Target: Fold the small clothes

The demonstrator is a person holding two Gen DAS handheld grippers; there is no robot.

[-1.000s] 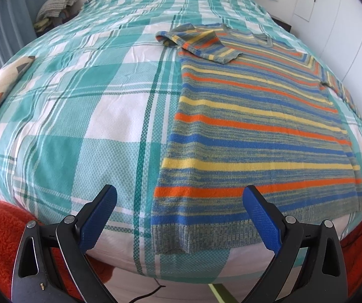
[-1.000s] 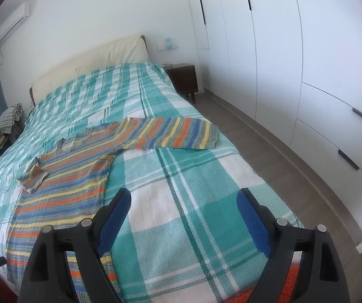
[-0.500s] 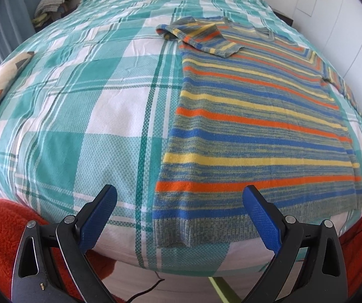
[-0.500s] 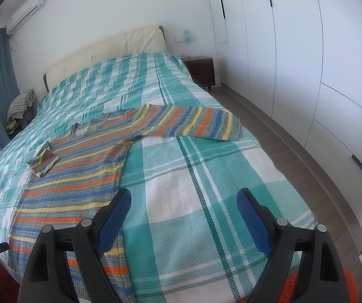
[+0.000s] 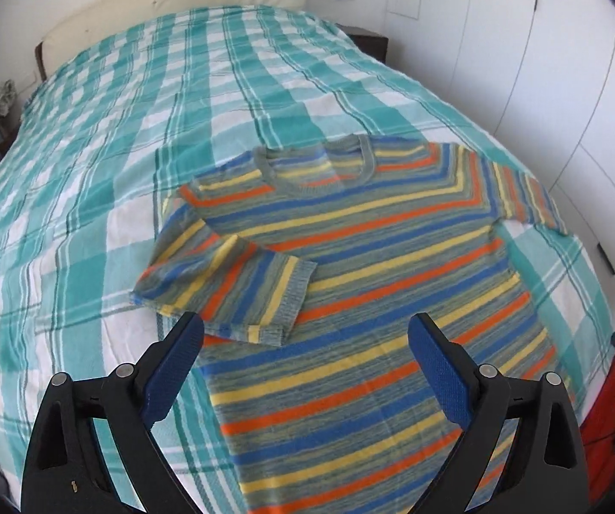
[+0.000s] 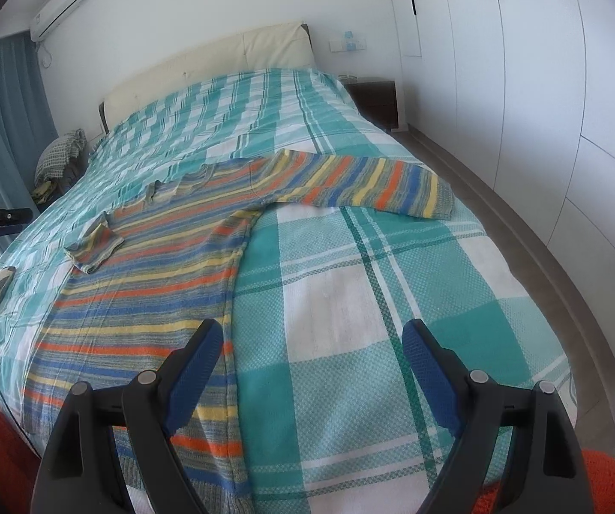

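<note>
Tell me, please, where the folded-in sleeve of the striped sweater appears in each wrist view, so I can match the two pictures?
Left wrist view: the folded-in sleeve lies left of centre, just above the left gripper.
Right wrist view: it sits small at mid-left, far beyond the right gripper.
Shared landmark: the sweater's grey neckline, beyond the sleeve in both.

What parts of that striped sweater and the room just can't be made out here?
- Striped sweater hem: left wrist view, cut off by the bottom edge and the left gripper.
- Sweater's underside: hidden against the bedspread.
- Bedside pile: right wrist view, too small.
- Left gripper's jaws have just been closing, nothing between them.
</note>
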